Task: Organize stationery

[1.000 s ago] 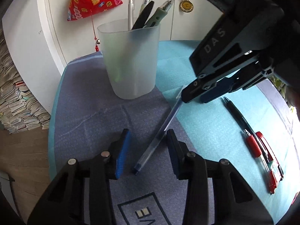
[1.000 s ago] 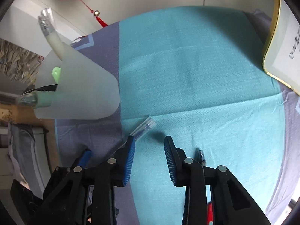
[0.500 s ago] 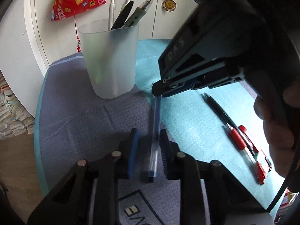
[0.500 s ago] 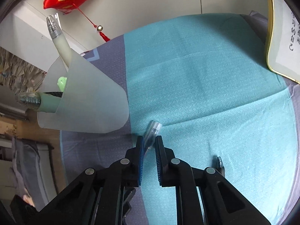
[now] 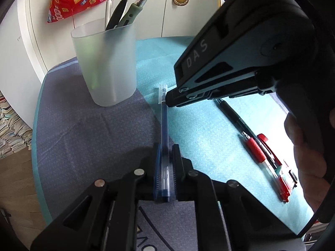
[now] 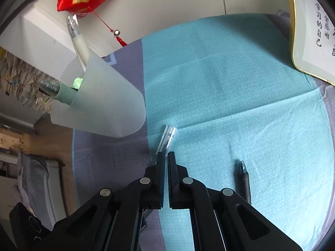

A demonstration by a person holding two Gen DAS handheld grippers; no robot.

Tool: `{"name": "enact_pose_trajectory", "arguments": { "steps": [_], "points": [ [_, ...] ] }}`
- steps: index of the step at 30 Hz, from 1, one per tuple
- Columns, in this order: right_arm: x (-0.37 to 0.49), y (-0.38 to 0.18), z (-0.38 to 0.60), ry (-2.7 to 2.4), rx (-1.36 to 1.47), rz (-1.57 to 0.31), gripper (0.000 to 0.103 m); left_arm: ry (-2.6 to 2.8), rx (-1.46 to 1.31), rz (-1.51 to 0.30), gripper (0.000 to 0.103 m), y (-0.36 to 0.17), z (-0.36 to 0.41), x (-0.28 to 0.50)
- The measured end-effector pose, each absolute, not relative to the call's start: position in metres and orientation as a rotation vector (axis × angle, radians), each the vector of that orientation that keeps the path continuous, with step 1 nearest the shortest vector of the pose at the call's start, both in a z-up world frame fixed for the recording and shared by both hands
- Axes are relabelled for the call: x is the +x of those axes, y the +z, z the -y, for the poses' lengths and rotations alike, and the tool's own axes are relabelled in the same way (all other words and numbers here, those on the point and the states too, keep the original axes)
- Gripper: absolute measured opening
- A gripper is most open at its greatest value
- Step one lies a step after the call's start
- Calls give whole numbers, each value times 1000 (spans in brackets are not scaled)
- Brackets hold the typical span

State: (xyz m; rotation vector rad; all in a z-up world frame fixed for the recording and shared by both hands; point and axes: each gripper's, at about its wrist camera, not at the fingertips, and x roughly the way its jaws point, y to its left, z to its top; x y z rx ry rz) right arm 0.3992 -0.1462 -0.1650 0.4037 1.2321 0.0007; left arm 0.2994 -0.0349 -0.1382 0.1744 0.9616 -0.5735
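A clear blue pen (image 5: 164,125) lies over the seam of the grey and teal cloths. My left gripper (image 5: 165,152) is shut on its near end. My right gripper (image 6: 165,156) is shut on its far end, just behind the clear cap (image 6: 167,136); it shows in the left wrist view (image 5: 170,100) coming in from the right. A frosted pen cup (image 5: 105,62) with several pens stands just beyond the pen, to the left; it also shows in the right wrist view (image 6: 104,106).
A black pen (image 5: 232,115) and red pens (image 5: 266,161) lie on the teal cloth (image 5: 199,136) at the right. A yellow-rimmed board (image 6: 309,31) lies at the far right. A cabinet wall stands behind the table.
Both grippers were open around the pen a second ago and have closed on it. The pen has turned from slanted to straight along the left gripper's axis.
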Motion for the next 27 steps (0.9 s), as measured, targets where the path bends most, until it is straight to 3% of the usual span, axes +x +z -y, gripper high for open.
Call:
{"name": "enact_pose_trajectory", "arguments": {
  "steps": [1, 3, 6, 7, 11, 13, 15, 17, 23, 26, 27],
  "points": [
    [401, -169, 149, 1, 421, -1258, 3, -581, 185, -965, 15, -138, 38, 299],
    [402, -167, 152, 5, 437, -1257, 4, -611, 201, -967, 37, -137, 44, 297],
    [402, -167, 156, 21, 473, -1273, 4, -637, 236, -962, 60, -138, 60, 293],
    [403, -168, 154, 27, 484, -1278, 4, -633, 252, -954, 61, -139, 64, 292],
    [398, -170, 150, 50, 490, -1278, 5, -636, 205, -937, 56, -140, 61, 293],
    [403, -174, 148, 77, 510, -1286, 15, -621, 138, -948, 38, -138, 47, 302],
    [405, -172, 146, 106, 522, -1271, 44, -607, 73, -967, 14, -139, 35, 311],
    [406, -165, 140, 115, 490, -1240, 55, -608, 41, -978, 7, -140, 27, 318],
    [416, -169, 124, 92, 387, -1275, 53, -586, 126, -952, 8, -140, 48, 310],
    [417, -174, 113, 84, 297, -1273, 11, -588, 87, -957, 8, -141, 51, 310],
    [415, -173, 111, 76, 284, -1246, 10, -588, 77, -954, 8, -141, 49, 311]
  ]
}}
